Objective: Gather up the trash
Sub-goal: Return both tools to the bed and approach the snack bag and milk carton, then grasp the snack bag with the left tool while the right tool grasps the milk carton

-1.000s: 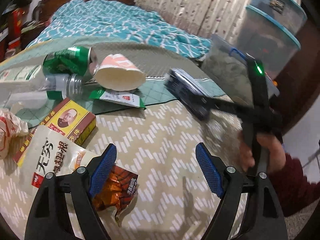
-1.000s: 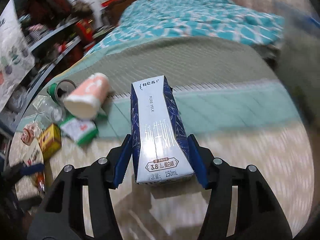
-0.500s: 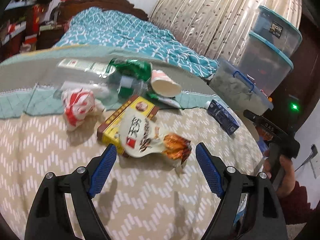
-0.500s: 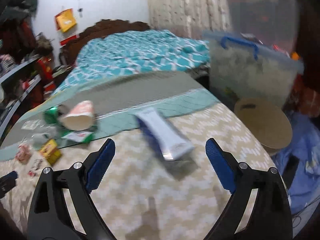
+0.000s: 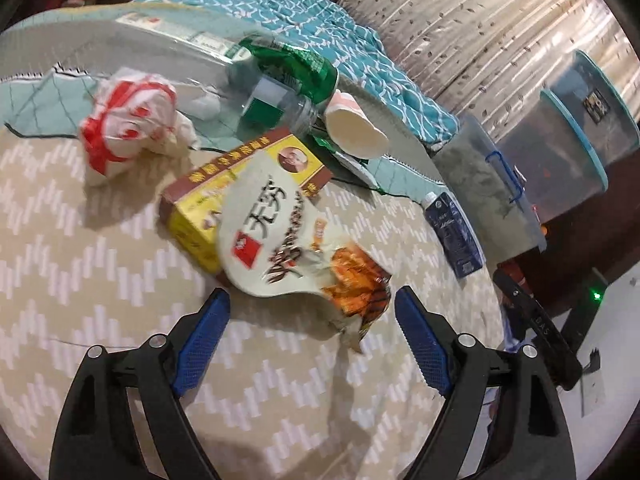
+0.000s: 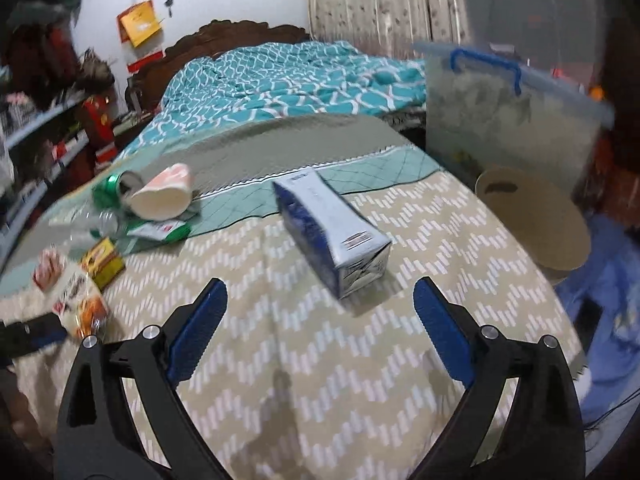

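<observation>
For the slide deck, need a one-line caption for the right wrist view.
Open right gripper faces a blue milk carton lying on the zigzag bedspread, other trash heaped at left.

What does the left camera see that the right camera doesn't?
Only the left view shows the stacked clear tubs. Only the right view shows the round tan basket beside the bed and the wooden headboard. Both show the blue milk carton lying on its side, the snack bag, the yellow box and the paper cup.

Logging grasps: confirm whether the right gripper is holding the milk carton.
No: the milk carton lies on its side on the bedspread, ahead of the right gripper, whose jaws stand wide open.
</observation>
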`<state>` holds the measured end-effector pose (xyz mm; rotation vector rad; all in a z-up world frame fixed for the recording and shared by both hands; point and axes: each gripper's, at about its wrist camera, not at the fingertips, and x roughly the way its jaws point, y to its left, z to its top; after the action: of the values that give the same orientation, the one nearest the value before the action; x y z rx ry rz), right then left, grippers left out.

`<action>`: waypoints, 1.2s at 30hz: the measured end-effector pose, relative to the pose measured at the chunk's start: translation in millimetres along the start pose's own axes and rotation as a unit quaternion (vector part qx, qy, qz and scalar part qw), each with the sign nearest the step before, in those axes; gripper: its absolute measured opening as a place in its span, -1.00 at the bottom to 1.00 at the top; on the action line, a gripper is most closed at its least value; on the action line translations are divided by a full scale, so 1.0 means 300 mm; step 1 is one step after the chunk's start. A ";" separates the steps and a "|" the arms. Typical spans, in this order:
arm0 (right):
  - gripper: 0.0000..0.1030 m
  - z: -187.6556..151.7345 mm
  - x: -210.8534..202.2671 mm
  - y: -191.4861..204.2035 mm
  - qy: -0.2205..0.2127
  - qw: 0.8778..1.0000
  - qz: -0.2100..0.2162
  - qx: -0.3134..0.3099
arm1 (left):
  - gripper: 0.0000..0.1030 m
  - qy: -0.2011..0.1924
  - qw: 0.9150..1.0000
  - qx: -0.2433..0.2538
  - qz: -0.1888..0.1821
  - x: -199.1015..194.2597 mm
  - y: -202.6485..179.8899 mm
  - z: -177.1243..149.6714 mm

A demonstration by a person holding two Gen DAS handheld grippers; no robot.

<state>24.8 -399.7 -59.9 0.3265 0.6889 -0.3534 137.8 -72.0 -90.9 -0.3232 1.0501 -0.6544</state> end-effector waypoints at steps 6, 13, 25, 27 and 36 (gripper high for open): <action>0.84 0.051 0.132 -0.060 0.040 0.999 0.032 -0.003 | 0.73 -0.012 0.999 -0.031 0.027 0.067 -0.047 0.053; 0.19 0.073 0.239 -0.066 0.073 0.994 0.068 -0.052 | 0.44 -0.024 0.994 -0.049 0.097 0.102 -0.089 0.076; 0.11 -0.067 0.024 -0.290 0.018 0.997 0.072 -0.011 | -0.69 0.050 0.989 0.119 0.077 0.351 -0.503 -0.011; 0.11 -0.086 -0.002 -0.337 0.014 0.998 0.063 -0.001 | -0.69 0.060 0.985 0.145 0.065 0.394 -0.572 -0.036; 0.48 -0.135 -0.030 -0.450 0.009 0.999 0.036 0.010 | -0.08 0.078 0.974 0.206 0.057 0.506 -0.718 -0.112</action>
<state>-60.6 -501.8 -106.9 0.3733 0.6897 -0.2886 85.1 -332.2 -95.6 0.1495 1.0440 -0.7837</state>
